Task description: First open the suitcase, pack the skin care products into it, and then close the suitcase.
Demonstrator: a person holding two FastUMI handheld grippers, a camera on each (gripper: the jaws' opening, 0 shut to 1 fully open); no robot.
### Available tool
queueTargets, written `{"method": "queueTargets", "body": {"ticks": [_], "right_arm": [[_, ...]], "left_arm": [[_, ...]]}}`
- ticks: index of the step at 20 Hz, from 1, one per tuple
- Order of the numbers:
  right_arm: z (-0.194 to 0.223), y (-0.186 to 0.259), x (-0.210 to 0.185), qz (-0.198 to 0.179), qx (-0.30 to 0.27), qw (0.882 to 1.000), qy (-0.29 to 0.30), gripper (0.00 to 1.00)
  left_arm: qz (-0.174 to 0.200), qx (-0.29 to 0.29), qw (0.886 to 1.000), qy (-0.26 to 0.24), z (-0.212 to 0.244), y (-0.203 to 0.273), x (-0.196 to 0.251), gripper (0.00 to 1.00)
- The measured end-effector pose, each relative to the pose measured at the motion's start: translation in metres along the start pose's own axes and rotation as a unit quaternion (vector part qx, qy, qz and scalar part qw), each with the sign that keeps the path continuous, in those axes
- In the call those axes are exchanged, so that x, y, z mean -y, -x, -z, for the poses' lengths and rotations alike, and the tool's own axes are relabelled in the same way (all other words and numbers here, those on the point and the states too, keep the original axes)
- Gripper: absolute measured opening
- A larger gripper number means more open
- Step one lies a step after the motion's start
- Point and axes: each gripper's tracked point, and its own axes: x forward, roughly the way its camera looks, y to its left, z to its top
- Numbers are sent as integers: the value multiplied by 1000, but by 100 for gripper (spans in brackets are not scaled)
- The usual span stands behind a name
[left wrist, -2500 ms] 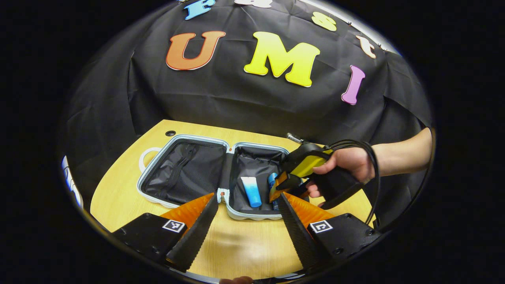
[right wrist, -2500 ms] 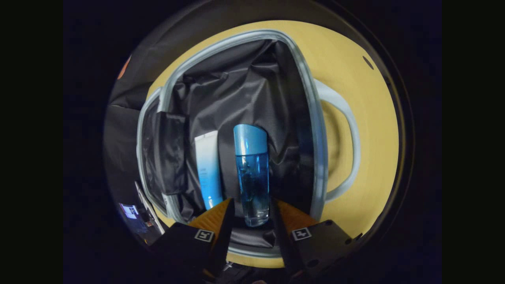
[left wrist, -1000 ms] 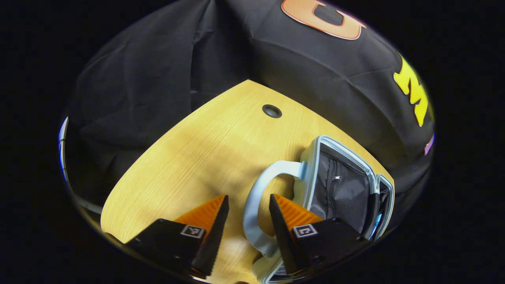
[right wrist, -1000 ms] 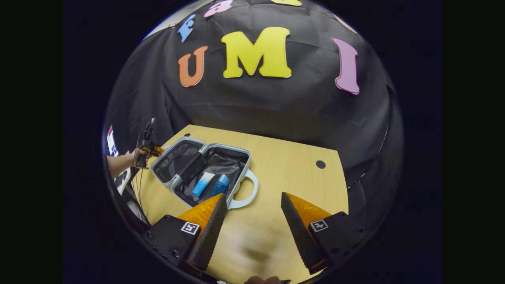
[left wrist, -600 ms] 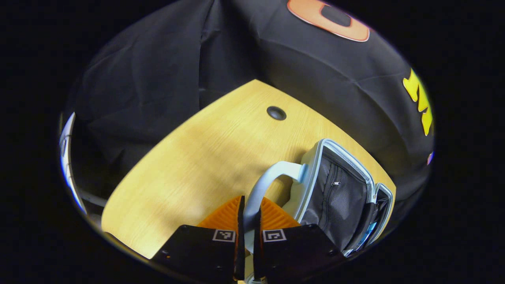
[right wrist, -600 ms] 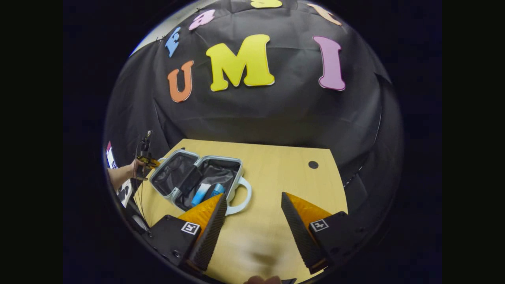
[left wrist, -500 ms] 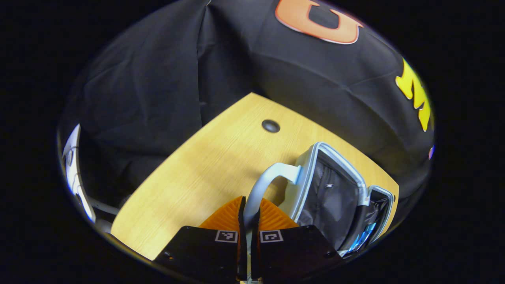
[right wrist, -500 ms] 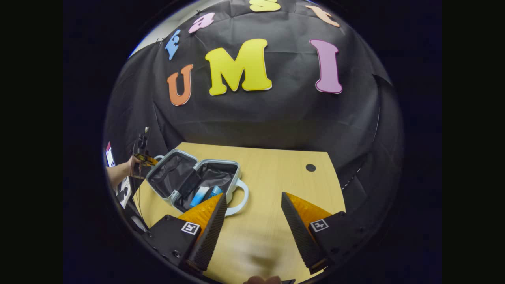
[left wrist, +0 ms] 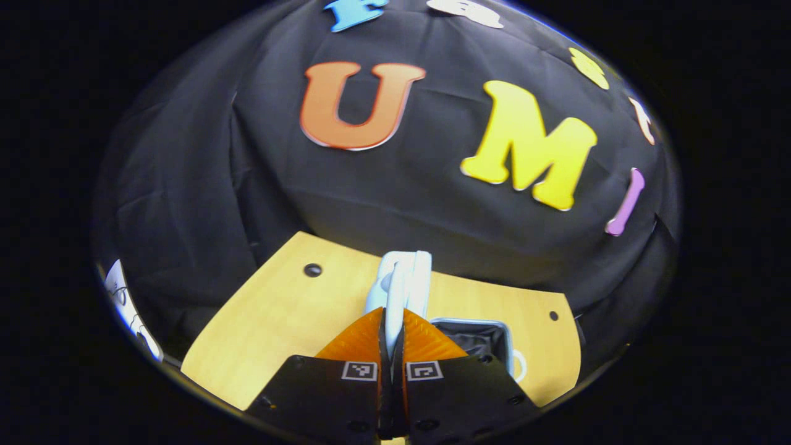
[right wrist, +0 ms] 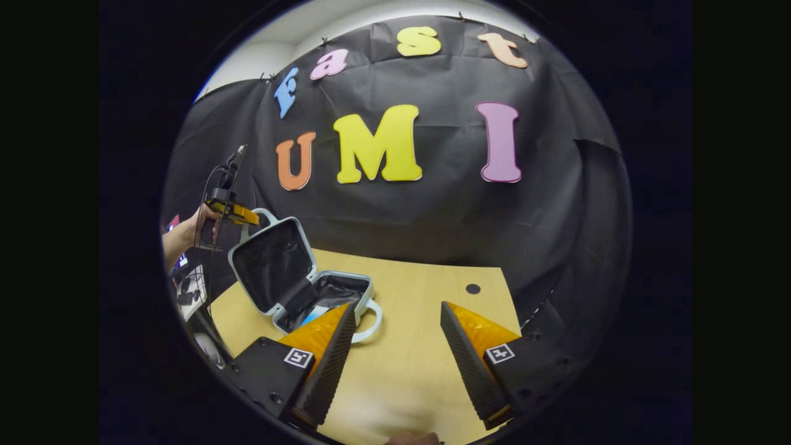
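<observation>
Two fingers of the left gripper are clamped on the pale blue loop handle of the small hard-shell suitcase, whose lid half stands raised, nearly upright, over the base half lying on the yellow wooden table. Right gripper hangs over the near table, fingers spread apart and holding nothing, the suitcase to its far left.
</observation>
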Motion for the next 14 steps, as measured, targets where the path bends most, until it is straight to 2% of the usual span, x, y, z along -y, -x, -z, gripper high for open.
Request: {"method": "queueTargets", "body": {"ticks": [5, 6, 7, 10, 14], "right_arm": [[6, 31, 56, 48, 2, 999, 7, 83], [7, 38, 69, 61, 1, 998, 11, 78], [6, 43, 81, 74, -2, 997, 13, 83], [5, 55, 107, 110, -12, 994, 1, 82], [14, 71, 123, 136, -28, 990, -6, 82]], "left_arm": [[70, 4, 997, -21, 30, -6, 124, 4], [81, 2, 996, -24, 42, -11, 147, 3], [90, 1, 995, -34, 56, -13, 168, 4], [109, -17, 991, -71, 99, -34, 213, 3], [123, -66, 984, -108, 168, -67, 253, 4]]}}
